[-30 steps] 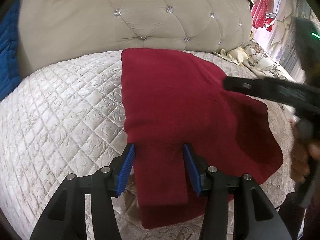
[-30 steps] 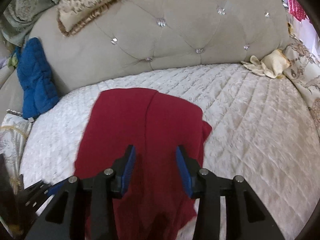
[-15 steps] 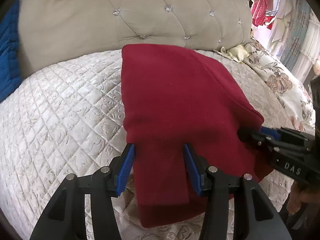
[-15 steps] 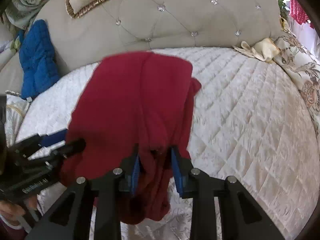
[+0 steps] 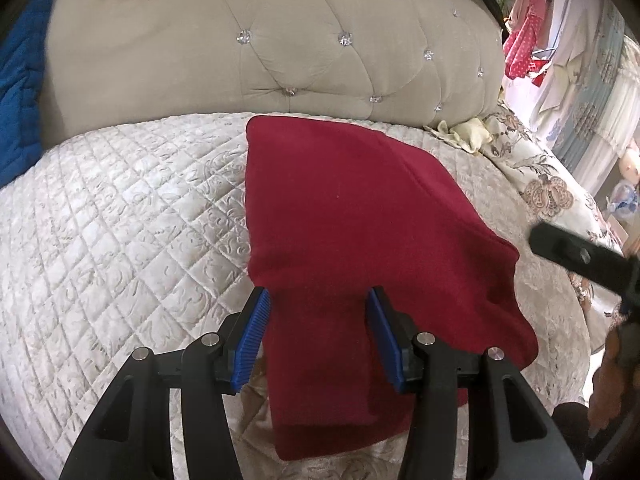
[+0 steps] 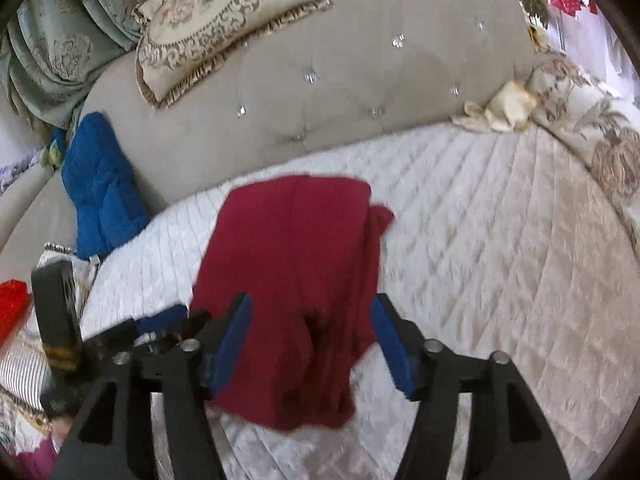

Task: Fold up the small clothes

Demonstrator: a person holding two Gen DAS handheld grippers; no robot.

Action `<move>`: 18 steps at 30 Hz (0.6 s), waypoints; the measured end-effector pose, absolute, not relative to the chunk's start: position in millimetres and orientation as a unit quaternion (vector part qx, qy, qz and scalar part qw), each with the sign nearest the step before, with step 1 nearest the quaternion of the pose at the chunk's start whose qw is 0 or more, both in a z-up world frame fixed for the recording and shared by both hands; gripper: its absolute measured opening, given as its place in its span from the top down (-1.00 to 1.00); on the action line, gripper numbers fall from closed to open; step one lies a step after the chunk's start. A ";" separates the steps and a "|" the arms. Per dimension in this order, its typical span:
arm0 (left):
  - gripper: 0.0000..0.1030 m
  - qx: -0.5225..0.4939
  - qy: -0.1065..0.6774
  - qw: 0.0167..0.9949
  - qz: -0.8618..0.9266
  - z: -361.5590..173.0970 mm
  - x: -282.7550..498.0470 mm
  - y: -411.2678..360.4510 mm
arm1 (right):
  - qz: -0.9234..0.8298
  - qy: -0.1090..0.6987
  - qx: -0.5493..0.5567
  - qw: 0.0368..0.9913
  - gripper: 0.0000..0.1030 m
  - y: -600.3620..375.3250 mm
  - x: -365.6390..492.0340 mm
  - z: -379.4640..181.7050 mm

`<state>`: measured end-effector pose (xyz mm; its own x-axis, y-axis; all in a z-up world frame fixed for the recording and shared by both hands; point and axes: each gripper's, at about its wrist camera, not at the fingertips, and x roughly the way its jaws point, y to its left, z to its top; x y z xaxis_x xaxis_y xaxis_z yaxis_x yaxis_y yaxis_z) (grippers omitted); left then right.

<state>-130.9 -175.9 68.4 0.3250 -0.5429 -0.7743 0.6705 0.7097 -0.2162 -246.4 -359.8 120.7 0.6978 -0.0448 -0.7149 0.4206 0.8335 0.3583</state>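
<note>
A dark red garment [image 5: 352,220] lies partly folded on the quilted cream bed cover [image 5: 120,220]. My left gripper [image 5: 318,340] is open, its blue pads either side of the garment's narrow near strip, not pinching it. In the right wrist view the same garment [image 6: 296,264] lies bunched below my right gripper [image 6: 312,344], which is open and empty just above it. The right gripper's black body also shows at the right edge of the left wrist view [image 5: 580,256]. The left gripper shows at lower left of the right wrist view [image 6: 132,340].
A beige tufted headboard [image 5: 280,52] curves behind the bed, with a frilled cushion [image 6: 224,20] on top. A blue quilted item [image 6: 100,196] leans at the left. A cream cloth [image 6: 504,108] lies at the far right. Clothes hang beyond the bed [image 5: 524,52].
My right gripper had pinched the garment's edge half a second ago; now it has opened, let go and pulled back. The left gripper has stayed open in the same place.
</note>
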 end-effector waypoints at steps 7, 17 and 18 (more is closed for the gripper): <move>0.45 0.080 0.446 0.809 -0.375 65.2 -130.3 -180.0 | -0.127 0.411 0.262 0.864 0.58 -367.9 -208.0 83.4; 0.35 0.062 0.452 0.805 -0.379 61.8 -123.7 -178.4 | -0.135 0.381 0.275 0.872 0.38 -371.9 -228.9 78.0; 0.33 0.056 0.455 0.803 -0.382 61.4 -121.7 -176.4 | -0.139 0.374 0.281 0.873 -0.03 -374.5 -231.0 80.3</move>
<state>-121.7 -176.4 61.4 0.2946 -0.5610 -0.7736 0.6638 0.7025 -0.2566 -231.0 -374.5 80.3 0.6817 -0.0333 -0.7308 0.4530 0.8036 0.3860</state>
